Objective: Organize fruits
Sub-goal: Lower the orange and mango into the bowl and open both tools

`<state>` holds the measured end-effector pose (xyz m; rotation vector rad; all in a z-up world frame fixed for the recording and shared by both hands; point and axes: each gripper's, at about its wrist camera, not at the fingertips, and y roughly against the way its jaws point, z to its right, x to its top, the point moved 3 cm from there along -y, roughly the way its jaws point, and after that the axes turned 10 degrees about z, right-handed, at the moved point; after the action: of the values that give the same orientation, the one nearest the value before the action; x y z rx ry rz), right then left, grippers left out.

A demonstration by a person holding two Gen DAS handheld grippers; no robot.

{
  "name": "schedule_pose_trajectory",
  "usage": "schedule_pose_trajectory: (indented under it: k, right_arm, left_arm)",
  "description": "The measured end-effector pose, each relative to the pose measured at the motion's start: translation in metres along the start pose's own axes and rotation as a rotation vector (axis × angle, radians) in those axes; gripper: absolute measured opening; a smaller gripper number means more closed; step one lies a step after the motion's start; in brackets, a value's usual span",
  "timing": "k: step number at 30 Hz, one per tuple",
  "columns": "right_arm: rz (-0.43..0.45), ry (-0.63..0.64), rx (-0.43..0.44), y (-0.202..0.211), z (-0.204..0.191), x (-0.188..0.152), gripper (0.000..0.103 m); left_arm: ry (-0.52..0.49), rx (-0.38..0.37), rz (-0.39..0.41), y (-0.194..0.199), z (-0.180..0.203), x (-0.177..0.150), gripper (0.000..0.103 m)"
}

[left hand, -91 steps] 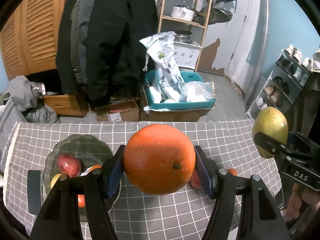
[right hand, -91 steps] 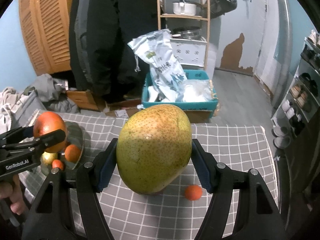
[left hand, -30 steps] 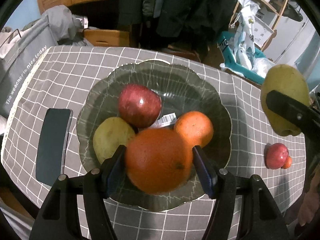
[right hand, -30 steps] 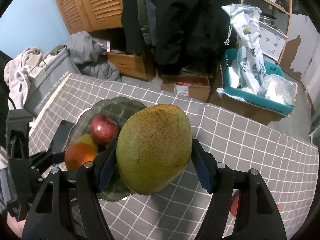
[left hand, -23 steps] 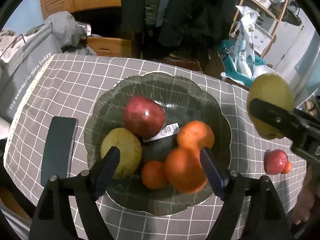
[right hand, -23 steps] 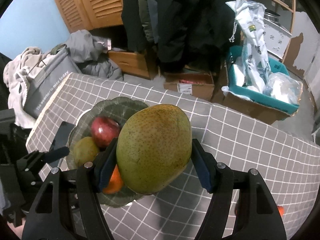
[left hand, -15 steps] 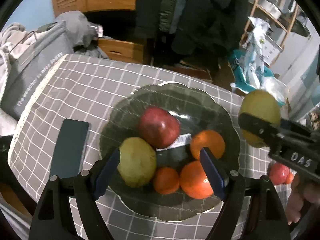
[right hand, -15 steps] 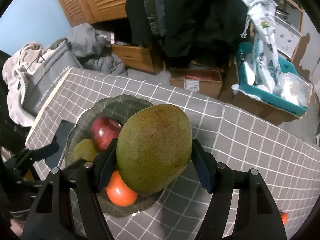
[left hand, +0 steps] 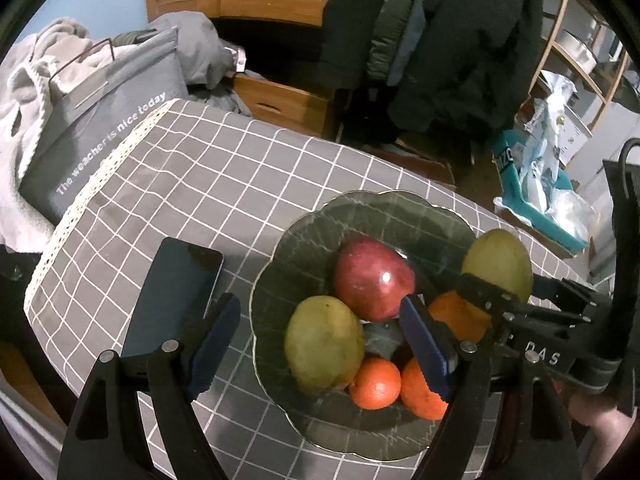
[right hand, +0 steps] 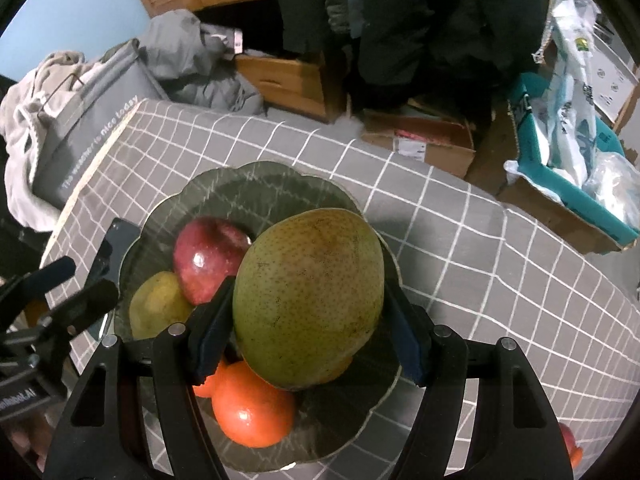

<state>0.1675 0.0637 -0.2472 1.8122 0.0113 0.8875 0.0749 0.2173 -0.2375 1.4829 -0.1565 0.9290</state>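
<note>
Clamping the heavy, smooth-skinned mango (right hand: 308, 300) across its broad middle, the right gripper (right hand: 308, 320) hovers mid-frame over the glass bowl (right hand: 256, 180); the left gripper (left hand: 320, 344) gapes empty.

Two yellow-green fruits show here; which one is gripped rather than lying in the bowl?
The larger mango, clamped in the right gripper above the glass bowl. The smaller yellow-green fruit lies loose in the bowl beside the red apple.

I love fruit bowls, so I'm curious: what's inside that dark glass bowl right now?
Inside the bowl lie a red apple, a yellow-green mango and oranges. The right gripper holds another mango above, hiding part of the bowl.
</note>
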Motion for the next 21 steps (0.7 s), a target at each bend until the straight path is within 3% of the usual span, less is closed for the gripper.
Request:
schedule_pose_trajectory:
  k: [10,13,21]
  right_arm:
    - [-0.002,0.007,0.002,-0.001,-0.004,0.003,0.072]
    - [0.059,-0.003,0.019,0.012,-0.005,0.011,0.084]
    - [0.115,-0.02,-0.009,0.037,0.005,0.023,0.085]
  left_arm:
    - [-0.002,0.003,0.004,0.004,-0.001,0.001,0.083]
    - [-0.002,0.002,0.004,0.005,-0.002,0.0,0.083]
    - [-0.007,-0.002,0.02,0.014,0.0,0.003,0.083]
